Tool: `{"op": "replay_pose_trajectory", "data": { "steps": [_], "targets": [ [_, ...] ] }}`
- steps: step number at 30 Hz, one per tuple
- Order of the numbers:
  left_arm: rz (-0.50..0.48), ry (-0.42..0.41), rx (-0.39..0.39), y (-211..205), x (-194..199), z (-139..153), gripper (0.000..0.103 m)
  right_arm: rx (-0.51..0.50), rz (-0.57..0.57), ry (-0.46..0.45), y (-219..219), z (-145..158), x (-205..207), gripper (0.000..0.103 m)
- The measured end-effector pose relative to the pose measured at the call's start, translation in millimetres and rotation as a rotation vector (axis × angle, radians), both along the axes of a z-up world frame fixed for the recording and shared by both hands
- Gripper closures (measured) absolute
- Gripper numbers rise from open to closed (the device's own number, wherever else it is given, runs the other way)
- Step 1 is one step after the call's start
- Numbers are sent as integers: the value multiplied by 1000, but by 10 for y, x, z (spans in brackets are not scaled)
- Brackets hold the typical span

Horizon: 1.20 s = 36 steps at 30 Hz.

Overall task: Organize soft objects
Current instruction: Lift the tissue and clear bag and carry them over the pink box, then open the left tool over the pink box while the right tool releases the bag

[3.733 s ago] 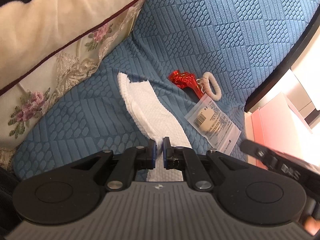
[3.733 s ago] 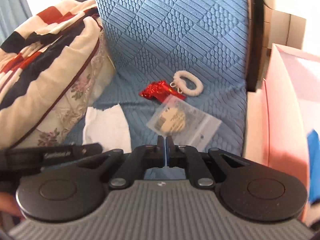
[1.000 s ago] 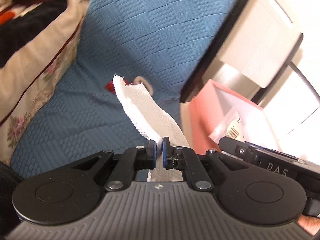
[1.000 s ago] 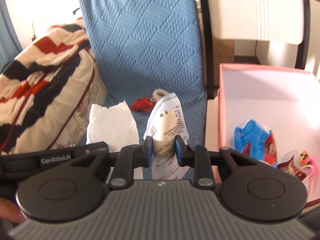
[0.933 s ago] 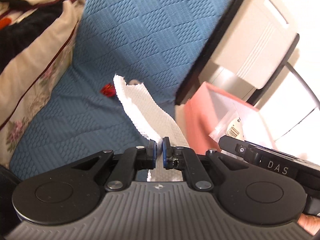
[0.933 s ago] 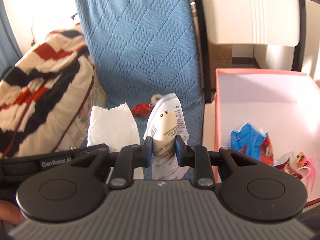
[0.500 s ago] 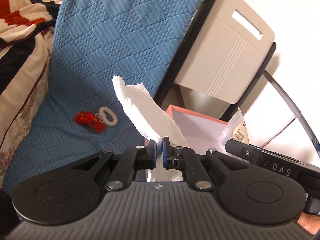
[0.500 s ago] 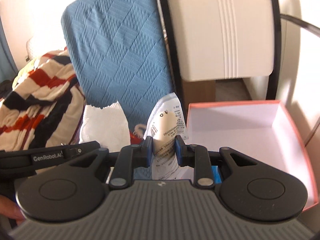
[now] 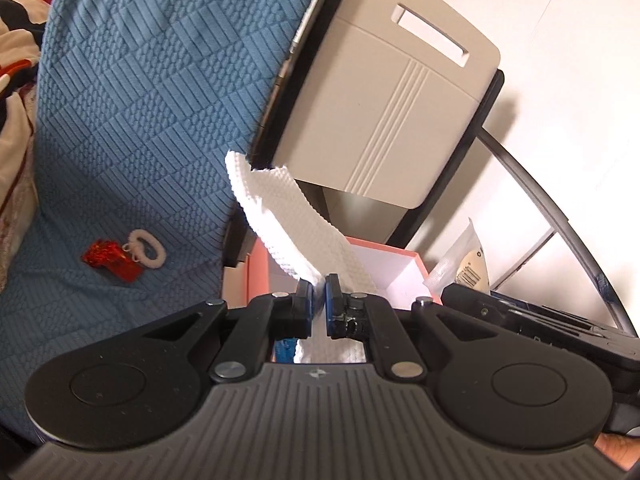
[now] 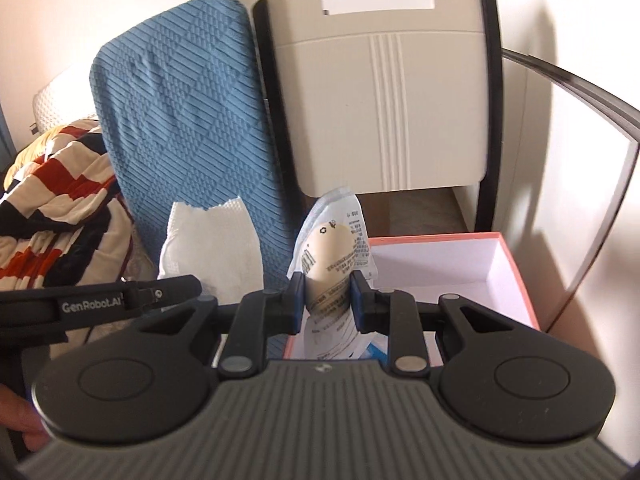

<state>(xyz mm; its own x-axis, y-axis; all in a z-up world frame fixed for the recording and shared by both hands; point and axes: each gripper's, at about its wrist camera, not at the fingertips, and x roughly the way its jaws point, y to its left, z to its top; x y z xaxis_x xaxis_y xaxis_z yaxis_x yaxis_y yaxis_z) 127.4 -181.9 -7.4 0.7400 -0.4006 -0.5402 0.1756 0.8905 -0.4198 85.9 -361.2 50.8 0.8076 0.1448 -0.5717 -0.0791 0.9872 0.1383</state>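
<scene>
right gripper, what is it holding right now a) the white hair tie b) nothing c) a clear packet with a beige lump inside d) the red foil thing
c: the right gripper has its jaws closed on the clear packet with a beige lump inside, held up in front of the pink box; the red foil thing and white hair tie lie on the blue seat.
</scene>
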Motion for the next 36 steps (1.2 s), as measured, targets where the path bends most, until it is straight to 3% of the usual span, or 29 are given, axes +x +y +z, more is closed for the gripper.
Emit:
{"op": "replay_pose_trajectory", "data": {
  "steps": [14,24,34,35,36],
  "targets": [
    [-72,91,26,-717,210,-641,96,-15,-93,139,-724,-724,14,76],
    [-106,152,75,-1032,336,-1051,96,-18,-101,259,-911,-1308,35,76],
    [-132,169,108,-1189,342,-1142,95,21,-104,272,-1018,-1341,22,68],
    [-131,171,108,-1189,351,-1137,91,21,-106,272,-1019,-1319,50,66],
    [-128,174,111,-1187,357,-1134,79,25,-107,274,-1029,-1323,62,63]
  ]
}}
